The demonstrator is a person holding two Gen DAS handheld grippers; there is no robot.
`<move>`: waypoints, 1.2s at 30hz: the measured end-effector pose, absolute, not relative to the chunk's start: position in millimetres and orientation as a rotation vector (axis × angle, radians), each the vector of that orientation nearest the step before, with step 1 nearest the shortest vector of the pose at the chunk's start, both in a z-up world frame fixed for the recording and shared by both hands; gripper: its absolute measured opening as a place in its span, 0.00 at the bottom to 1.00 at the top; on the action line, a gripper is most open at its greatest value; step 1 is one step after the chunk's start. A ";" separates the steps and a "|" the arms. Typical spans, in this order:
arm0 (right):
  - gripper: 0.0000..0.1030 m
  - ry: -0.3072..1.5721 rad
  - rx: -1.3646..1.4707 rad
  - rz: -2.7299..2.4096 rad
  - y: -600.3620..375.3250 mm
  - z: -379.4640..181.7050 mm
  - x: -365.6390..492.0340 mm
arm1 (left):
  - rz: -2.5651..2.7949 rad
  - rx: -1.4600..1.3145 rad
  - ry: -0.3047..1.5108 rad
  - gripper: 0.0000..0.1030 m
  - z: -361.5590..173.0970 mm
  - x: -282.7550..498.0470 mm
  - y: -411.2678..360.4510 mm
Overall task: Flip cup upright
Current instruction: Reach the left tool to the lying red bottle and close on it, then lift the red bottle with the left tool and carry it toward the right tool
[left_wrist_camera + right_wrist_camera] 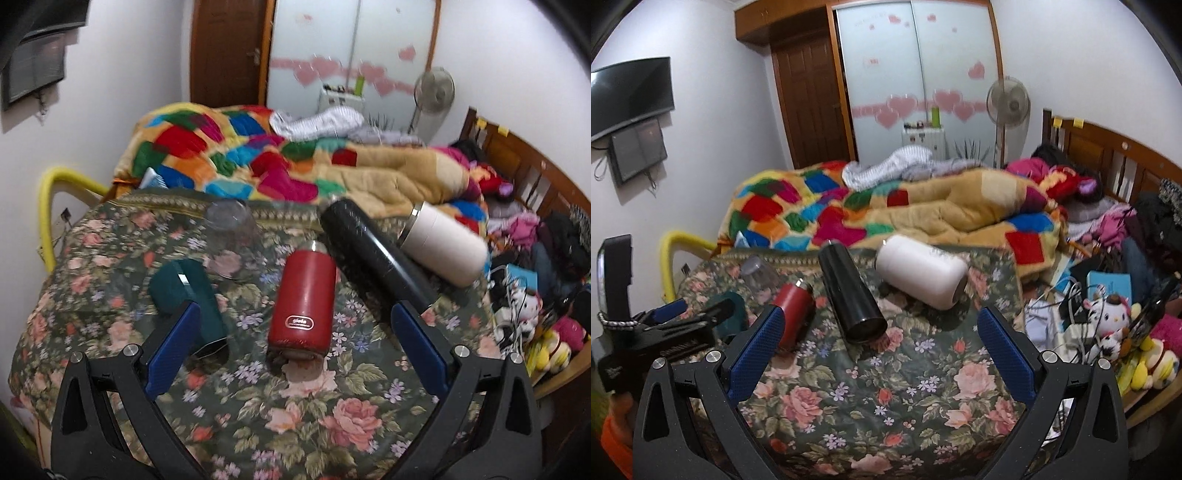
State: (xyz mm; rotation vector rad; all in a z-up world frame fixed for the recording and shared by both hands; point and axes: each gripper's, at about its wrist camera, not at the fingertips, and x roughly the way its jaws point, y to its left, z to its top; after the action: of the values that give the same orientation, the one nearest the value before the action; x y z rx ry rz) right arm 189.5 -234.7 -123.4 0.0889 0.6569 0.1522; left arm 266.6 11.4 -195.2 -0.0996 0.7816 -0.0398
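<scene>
Both my jaws spread wide, empty; left gripper (pixel 295 343) lines up over the lying red flask (pixel 303 295) to stand it up.

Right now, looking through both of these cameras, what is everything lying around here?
Red flask: one, lying on the floral cover, centre.
Black flask: one, lying right of the red.
White flask: one, lying farthest right.
Teal cup: one, lying left.
Clear glass: one, upside down, behind the teal cup.
Floral cover: one, green with roses.
Patchwork quilt: one, multicoloured, behind.
Fan: one, pale, by the wardrobe.
Left gripper: blue fingers open.
Right gripper: blue fingers open.
</scene>
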 end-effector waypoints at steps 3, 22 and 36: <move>1.00 0.694 0.100 0.159 -233.2 -133.3 206.6 | -0.054 -0.061 0.826 0.93 -217.0 289.9 2.8; 1.00 0.768 0.086 0.208 -214.3 -158.9 245.9 | -0.038 0.027 0.960 0.62 -295.3 359.9 -16.2; 1.00 0.743 0.083 0.190 -222.4 -148.4 233.4 | -0.050 0.013 0.922 0.60 -279.3 332.2 -16.0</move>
State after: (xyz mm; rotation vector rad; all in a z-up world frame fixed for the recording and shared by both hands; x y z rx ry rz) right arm 233.4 -222.4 -148.4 0.0830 0.7433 0.1902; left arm 332.2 -16.0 -279.3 0.0131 0.9224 -0.0496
